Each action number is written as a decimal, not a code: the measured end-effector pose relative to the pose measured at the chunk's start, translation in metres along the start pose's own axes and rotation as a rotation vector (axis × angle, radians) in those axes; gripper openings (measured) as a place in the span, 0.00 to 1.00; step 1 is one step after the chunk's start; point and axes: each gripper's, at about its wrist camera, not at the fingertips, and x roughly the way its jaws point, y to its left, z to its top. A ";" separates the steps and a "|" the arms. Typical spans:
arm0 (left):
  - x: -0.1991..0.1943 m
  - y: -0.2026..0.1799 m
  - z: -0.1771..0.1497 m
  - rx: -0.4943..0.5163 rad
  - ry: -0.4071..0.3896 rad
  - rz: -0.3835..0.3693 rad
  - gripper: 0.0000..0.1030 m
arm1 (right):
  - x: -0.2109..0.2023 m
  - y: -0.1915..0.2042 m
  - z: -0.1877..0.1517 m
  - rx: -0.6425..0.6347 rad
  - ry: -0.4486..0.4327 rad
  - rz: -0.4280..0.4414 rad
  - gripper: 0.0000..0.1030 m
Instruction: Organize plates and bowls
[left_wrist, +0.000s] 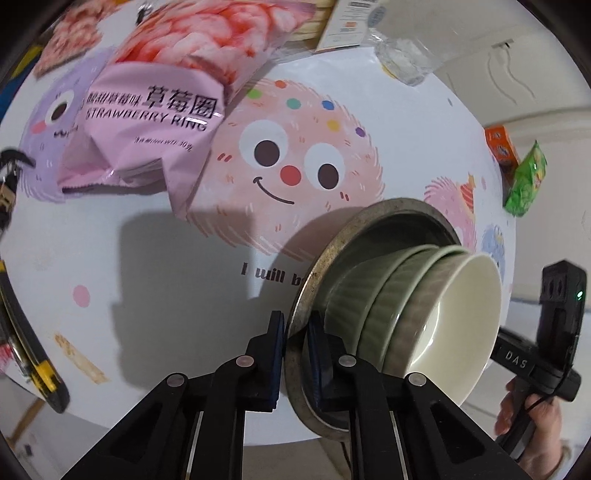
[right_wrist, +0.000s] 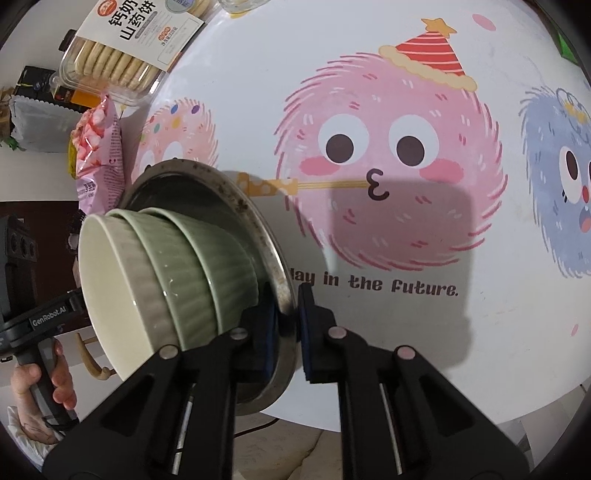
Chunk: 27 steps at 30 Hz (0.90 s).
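Observation:
A grey speckled plate (left_wrist: 334, 254) carries a stack of three ribbed bowls (left_wrist: 399, 306), two green and a beige one with a cream inside on top. My left gripper (left_wrist: 297, 350) is shut on the plate's near rim, one pad on each side. My right gripper (right_wrist: 286, 325) is shut on the opposite rim of the same plate (right_wrist: 251, 210), with the bowl stack (right_wrist: 177, 280) to its left. The plate appears lifted a little above the white cartoon-printed table (left_wrist: 155, 258).
A pink strawberry ring snack bag (left_wrist: 147, 129) lies at the far left of the table. A biscuit tray (right_wrist: 122, 55) sits at the table's far edge. An orange box (left_wrist: 502, 146) and a green packet (left_wrist: 526, 181) lie on the right edge. The table edge (right_wrist: 424, 417) is close below the grippers.

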 end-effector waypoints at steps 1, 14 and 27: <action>-0.002 -0.002 0.000 0.011 -0.003 0.014 0.11 | -0.001 0.002 -0.001 -0.015 -0.007 -0.011 0.13; -0.008 -0.035 0.001 0.078 -0.038 0.047 0.11 | -0.024 -0.010 -0.002 -0.054 -0.076 -0.048 0.13; 0.021 -0.140 0.052 0.218 -0.058 0.046 0.11 | -0.078 -0.088 0.031 0.031 -0.185 -0.102 0.13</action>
